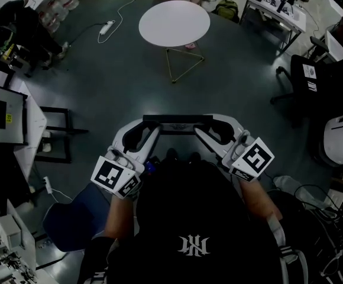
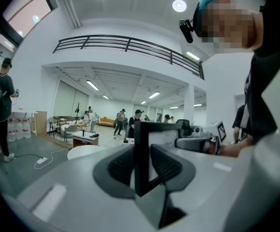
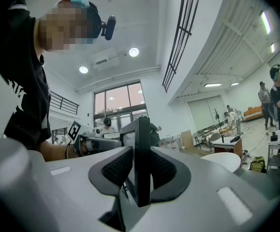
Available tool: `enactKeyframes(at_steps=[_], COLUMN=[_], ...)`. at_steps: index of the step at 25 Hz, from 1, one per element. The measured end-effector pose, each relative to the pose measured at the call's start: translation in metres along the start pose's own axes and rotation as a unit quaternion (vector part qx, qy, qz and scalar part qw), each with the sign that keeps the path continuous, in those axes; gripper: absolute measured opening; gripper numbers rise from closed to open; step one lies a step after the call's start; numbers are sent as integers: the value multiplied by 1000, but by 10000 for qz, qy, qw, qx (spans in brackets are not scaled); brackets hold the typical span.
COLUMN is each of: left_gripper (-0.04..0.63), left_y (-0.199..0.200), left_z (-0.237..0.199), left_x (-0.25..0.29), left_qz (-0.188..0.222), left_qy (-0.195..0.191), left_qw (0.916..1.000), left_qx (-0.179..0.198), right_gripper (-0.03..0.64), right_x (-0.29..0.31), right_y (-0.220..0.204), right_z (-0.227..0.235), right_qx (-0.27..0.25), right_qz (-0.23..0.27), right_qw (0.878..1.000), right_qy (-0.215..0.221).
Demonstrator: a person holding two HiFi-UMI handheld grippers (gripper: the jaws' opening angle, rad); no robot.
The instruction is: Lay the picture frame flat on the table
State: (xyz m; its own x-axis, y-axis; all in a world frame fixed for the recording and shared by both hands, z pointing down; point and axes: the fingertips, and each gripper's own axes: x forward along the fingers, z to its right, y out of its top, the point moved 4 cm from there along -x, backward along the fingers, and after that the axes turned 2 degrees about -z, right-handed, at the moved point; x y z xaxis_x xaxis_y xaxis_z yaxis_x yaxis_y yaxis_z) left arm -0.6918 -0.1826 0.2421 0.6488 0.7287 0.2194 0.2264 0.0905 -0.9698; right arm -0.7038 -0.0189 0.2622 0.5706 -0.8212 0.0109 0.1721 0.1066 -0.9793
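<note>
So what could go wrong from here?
1. The picture frame hangs over the floor, pinched only at its thin end edges by the left gripper and right gripper; one slip would likely drop it.
2. The round white table stands apart ahead, so the carry could twist the frame between the jaws.

Left gripper (image 1: 139, 131): held out before the chest, jaws pressed on the picture frame's (image 1: 177, 119) left end | right gripper (image 1: 223, 131): held level, jaws clamped on its right end | forearms: both angled inward
</note>
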Motion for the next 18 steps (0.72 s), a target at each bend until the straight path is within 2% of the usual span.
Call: enactKeyframes(at_steps=[10,18], left_gripper=[101,100], left_y=[-3,4], left_z=[25,46], left_x=[17,42], left_qz=[-173,-160], left_qy=[-280,-705], left_qw=[9994,9972], left_qx=[93,176], right_gripper=[95,97], right_x=[-31,-62], right_y=[-8,-1], right_z=[5,16], right_qx=[154,141], right_qz=[61,121], right_qw=[9995,9977], right_qy=[-257,-652])
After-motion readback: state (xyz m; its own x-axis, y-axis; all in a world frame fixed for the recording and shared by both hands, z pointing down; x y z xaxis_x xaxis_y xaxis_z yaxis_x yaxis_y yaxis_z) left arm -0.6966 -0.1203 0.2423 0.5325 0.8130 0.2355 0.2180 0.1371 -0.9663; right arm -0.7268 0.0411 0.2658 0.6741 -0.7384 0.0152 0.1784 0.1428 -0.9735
